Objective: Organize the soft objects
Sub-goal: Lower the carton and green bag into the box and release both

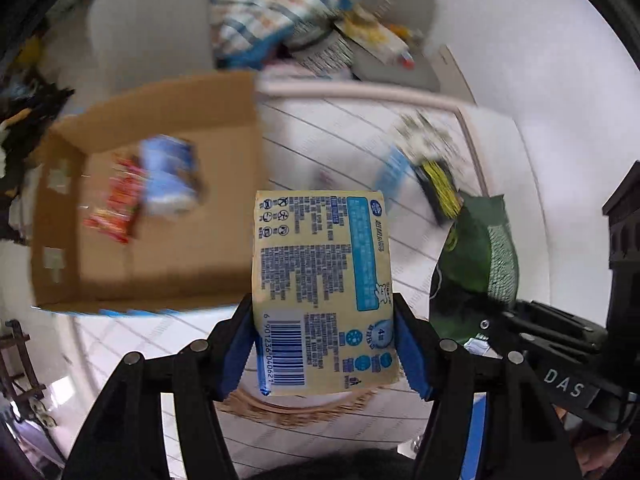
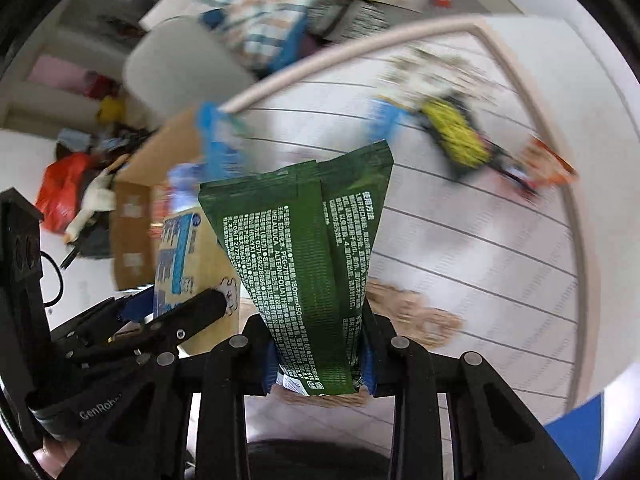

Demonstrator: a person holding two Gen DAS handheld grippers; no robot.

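Soft beige tissue pack with blue print and a barcode (image 1: pixel 322 292) is pinched between the left gripper (image 1: pixel 324 344) jaws, held up over the white lined mat (image 1: pixel 360 136). Right gripper (image 2: pixel 320 354) is clamped on a dark green foil pouch with white text (image 2: pixel 308 256), just to the right of the tissue pack. Far left sits an open brown cardboard box (image 1: pixel 180 252) with a blurry blue-white pack (image 1: pixel 170 176) and a red wrapper (image 1: pixel 116 204) inside. Far right on the mat there's a yellow-black packet (image 2: pixel 454 134), too smeared to read.
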